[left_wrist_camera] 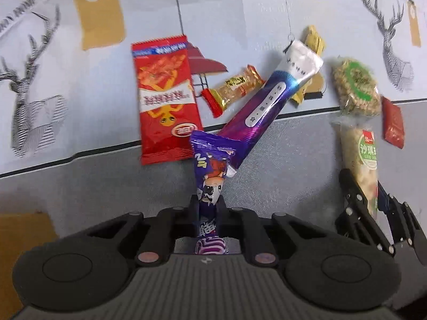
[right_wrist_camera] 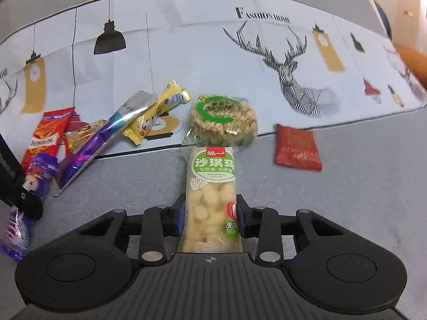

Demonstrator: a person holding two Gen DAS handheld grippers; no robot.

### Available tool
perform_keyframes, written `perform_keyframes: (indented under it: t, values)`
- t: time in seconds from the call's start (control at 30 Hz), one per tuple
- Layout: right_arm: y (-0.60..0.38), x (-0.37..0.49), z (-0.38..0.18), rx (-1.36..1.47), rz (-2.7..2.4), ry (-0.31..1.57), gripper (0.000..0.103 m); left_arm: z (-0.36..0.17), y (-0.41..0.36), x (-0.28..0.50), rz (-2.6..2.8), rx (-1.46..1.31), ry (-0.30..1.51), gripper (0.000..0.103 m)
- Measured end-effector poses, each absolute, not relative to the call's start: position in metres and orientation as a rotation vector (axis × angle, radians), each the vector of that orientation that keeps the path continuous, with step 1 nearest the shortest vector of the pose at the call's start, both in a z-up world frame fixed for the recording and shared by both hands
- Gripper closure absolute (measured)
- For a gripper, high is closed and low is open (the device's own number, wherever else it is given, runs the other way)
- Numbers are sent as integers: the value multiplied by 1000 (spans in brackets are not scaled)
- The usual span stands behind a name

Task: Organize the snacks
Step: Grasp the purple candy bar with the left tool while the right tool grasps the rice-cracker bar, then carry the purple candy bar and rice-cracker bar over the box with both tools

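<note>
My left gripper (left_wrist_camera: pixel 209 208) is shut on a small purple snack packet (left_wrist_camera: pixel 210 170), held over the grey surface; both show at the left edge of the right wrist view (right_wrist_camera: pixel 37 176). My right gripper (right_wrist_camera: pixel 210 210) is shut on a clear pale sachima bar with a green label (right_wrist_camera: pixel 212 186), also seen at the right of the left wrist view (left_wrist_camera: pixel 365 165). On the printed cloth (left_wrist_camera: pixel 240 13) lie a red chip bag (left_wrist_camera: pixel 165 98), a long purple-and-silver bar (left_wrist_camera: pixel 269 101), a gold-red candy (left_wrist_camera: pixel 232 88), a yellow stick pack (right_wrist_camera: pixel 157 112), a round rice cake (right_wrist_camera: pixel 224 120) and a small red packet (right_wrist_camera: pixel 297 146).
The printed cloth (right_wrist_camera: pixel 213 53) with deer and lamp drawings covers the far part of the grey surface (right_wrist_camera: pixel 347 200); its dark-trimmed edge runs under the snacks. An orange object (right_wrist_camera: pixel 412 58) sits at the far right edge.
</note>
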State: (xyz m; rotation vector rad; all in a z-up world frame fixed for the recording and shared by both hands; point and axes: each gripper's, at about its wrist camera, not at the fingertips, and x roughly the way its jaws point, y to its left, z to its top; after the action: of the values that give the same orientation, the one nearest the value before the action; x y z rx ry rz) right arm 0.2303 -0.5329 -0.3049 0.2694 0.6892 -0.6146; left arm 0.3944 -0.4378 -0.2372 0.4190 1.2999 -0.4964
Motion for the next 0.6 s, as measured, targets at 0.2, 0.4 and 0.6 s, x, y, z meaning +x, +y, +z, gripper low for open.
perform_keyframes:
  t: [0.2, 0.4, 0.6]
  values:
    - [-532, 206, -277, 306, -703, 551, 65, -172, -397, 349, -537, 376, 1215, 91]
    - [-494, 140, -211, 314, -646, 445, 65, -90, -336, 268, -594, 307, 1112, 91]
    - [-409, 54, -159, 243, -421, 502, 65, -30, -264, 189, -562, 261, 1020, 91]
